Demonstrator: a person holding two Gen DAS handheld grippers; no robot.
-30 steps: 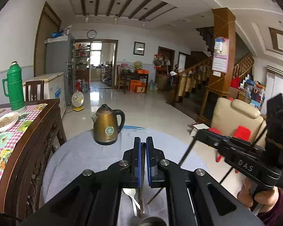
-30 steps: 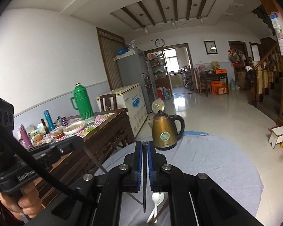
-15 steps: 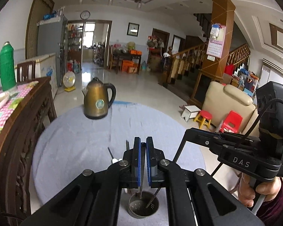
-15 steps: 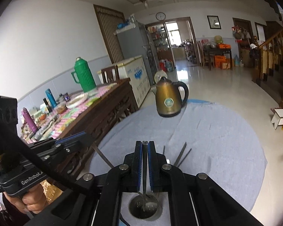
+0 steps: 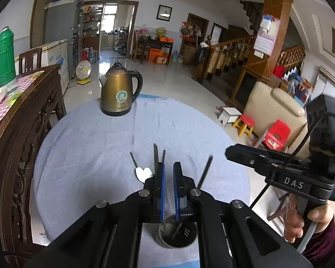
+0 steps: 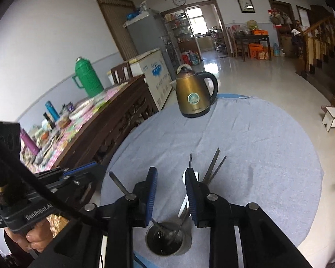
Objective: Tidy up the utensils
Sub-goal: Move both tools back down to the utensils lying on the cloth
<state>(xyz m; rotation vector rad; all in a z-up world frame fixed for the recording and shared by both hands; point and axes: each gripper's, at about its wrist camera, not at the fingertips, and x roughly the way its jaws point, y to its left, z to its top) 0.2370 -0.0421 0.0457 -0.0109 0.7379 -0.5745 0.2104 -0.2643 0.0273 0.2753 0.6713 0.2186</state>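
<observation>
Right wrist view: the right gripper (image 6: pixel 170 193) has spread its jaws and let go. The left gripper (image 5: pixel 169 186) has parted slightly too, apparently empty. Both utensils now stand in the metal holder (image 6: pixel 167 240) near the table's (image 6: pixel 268 156) near edge, among the chopsticks (image 6: pixel 213 166) and white spoon (image 5: pixel 143 174). That placement looks finished.

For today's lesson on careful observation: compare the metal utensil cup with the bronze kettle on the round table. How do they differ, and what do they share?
The utensil cup is grey, open-topped and perforated; the kettle is bronze, lidded, with a black handle. The utensil cup is shorter than the kettle. The utensil cup sits at the near edge, directly below both grippers; the kettle stands at the far edge. The utensil cup holds utensils leaning out; the kettle shows no contents. Both stand upright on the blue-grey tablecloth.
</observation>
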